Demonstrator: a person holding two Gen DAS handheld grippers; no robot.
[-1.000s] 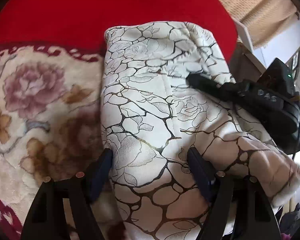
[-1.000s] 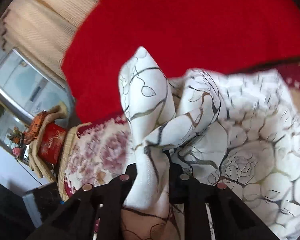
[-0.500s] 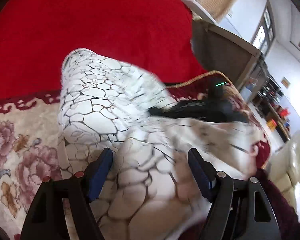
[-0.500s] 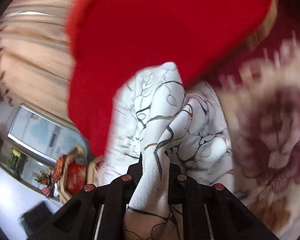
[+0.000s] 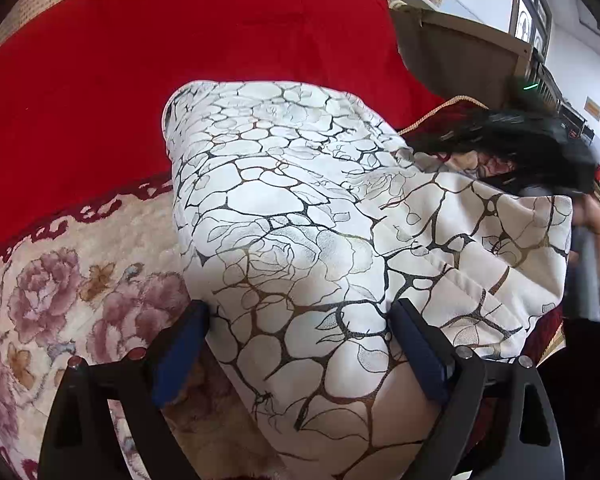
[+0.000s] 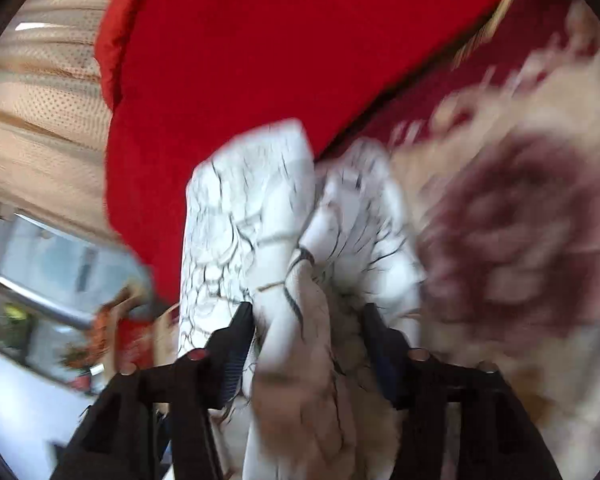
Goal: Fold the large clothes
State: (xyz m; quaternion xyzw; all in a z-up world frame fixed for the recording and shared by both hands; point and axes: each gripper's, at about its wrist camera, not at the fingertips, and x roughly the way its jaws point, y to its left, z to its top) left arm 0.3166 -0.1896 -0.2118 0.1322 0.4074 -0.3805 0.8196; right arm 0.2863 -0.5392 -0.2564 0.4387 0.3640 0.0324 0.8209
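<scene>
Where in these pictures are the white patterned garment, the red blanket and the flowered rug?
white patterned garment point(image 5: 300, 208), left wrist view, on its upper folded face.
red blanket point(image 5: 180, 52), left wrist view, on its open middle.
flowered rug point(image 5: 60, 288), left wrist view, on a pink rose beside the garment.

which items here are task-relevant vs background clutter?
Job:
white patterned garment
left gripper, jaws just opened, cloth between
right gripper, jaws just opened, cloth between

Lying about:
red blanket
floral blanket
beige curtain

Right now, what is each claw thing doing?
Left gripper: open, white patterned garment between the jaws.
Right gripper: open, jaws just opened, garment fold still between them.
</scene>
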